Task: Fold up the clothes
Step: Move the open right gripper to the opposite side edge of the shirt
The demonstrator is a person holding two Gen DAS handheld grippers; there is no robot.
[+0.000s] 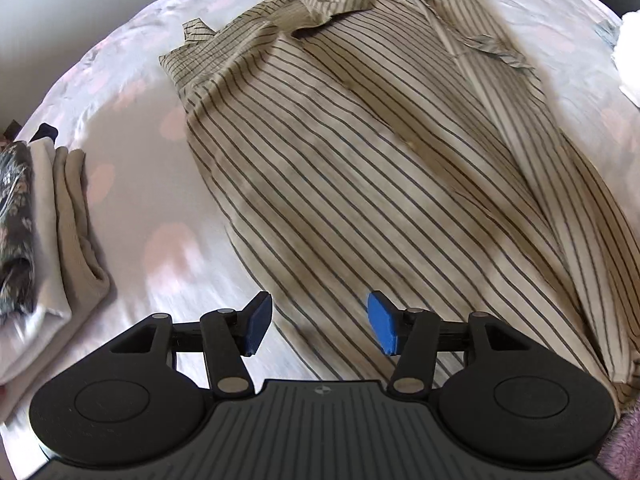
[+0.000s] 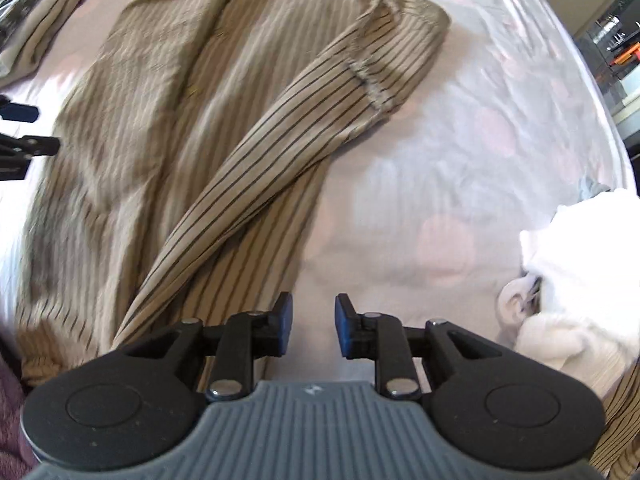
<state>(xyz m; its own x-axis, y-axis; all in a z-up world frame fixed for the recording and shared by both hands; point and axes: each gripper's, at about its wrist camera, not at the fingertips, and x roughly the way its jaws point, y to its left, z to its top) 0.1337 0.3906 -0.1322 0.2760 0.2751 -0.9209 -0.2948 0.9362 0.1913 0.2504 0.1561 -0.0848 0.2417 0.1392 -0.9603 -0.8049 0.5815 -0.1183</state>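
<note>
We see a pale floral bedsheet [image 1: 132,208]; the striped tan shirt [image 1: 360,168] lies spread across it. Left gripper [image 1: 320,326] hovers wide, empty, above the hem. Right gripper [image 2: 313,326] narrower, empty.

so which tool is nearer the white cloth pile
Right. The right tool hangs over bare sheet just left of the white cloth pile; the left tool is over the striped shirt, with the pile far across the bed.

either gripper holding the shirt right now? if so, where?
No. The left gripper and right gripper both stand open with nothing between the pads, above the striped shirt spread on the bed.
</note>
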